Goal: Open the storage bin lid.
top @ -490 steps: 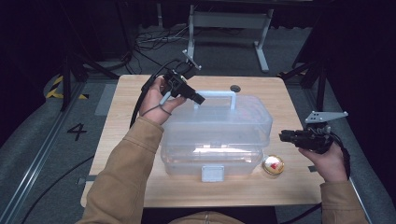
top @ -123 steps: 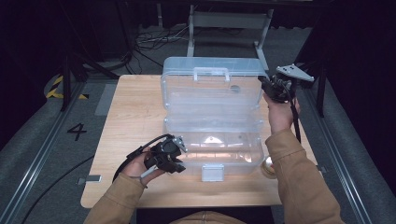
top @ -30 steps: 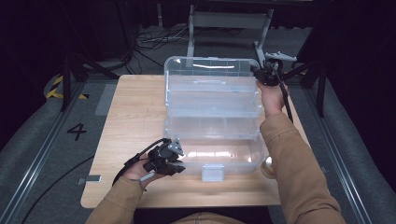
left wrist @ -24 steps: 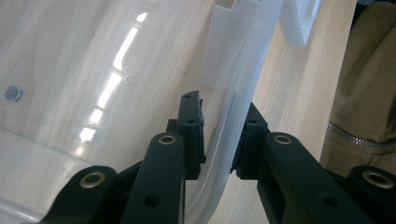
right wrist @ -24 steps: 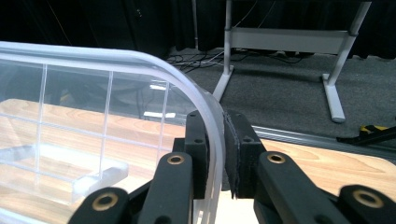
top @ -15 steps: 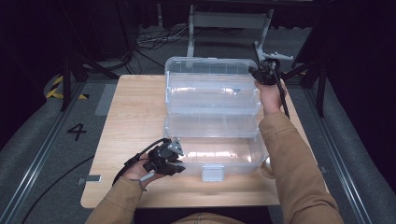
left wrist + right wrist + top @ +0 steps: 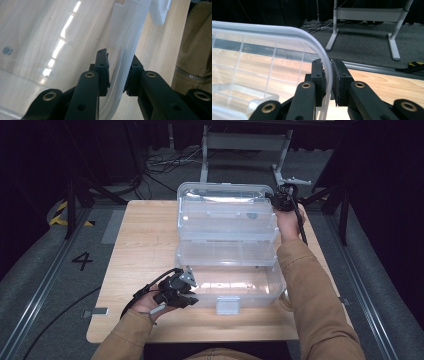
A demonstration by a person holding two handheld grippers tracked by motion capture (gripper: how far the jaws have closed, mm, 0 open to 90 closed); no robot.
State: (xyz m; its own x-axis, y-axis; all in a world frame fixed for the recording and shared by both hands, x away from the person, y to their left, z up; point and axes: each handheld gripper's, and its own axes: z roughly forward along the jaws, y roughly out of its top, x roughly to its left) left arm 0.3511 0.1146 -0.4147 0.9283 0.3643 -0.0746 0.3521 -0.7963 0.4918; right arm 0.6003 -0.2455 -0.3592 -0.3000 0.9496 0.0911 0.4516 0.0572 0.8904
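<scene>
1. Since half a second ago almost nothing has shifted: the right tool [image 7: 283,199] has stayed at the lid's far right corner, and the left tool [image 7: 175,292] has kept its place at the box's near left corner.
2. On the tabletop [image 7: 145,240], at the centre of the high view, sits the clear box [image 7: 235,285] with its lid [image 7: 227,212] swung up and back toward the top of the frame.
3. An inner tray [image 7: 227,252] rests between the lid and the lower tub.
4. Right tool, seen in its own view [image 7: 328,82]: its jaws are clenched on the lid's curved rim [image 7: 322,57], one jaw inside it and one outside, both touching the plastic.
5. Left tool, seen in its own view [image 7: 117,76]: its jaws straddle the box wall [image 7: 130,50], one inside and one outside; the outer pad [image 7: 130,80] lies against the wall, while a sliver of gap shows at the inner one, so a firm grip cannot be told.
6. A white latch [image 7: 228,305] hangs at the box's front, low in the centre of the frame.
7. Tan sleeves [image 7: 320,300] come in from the bottom edge of the high view.
</scene>
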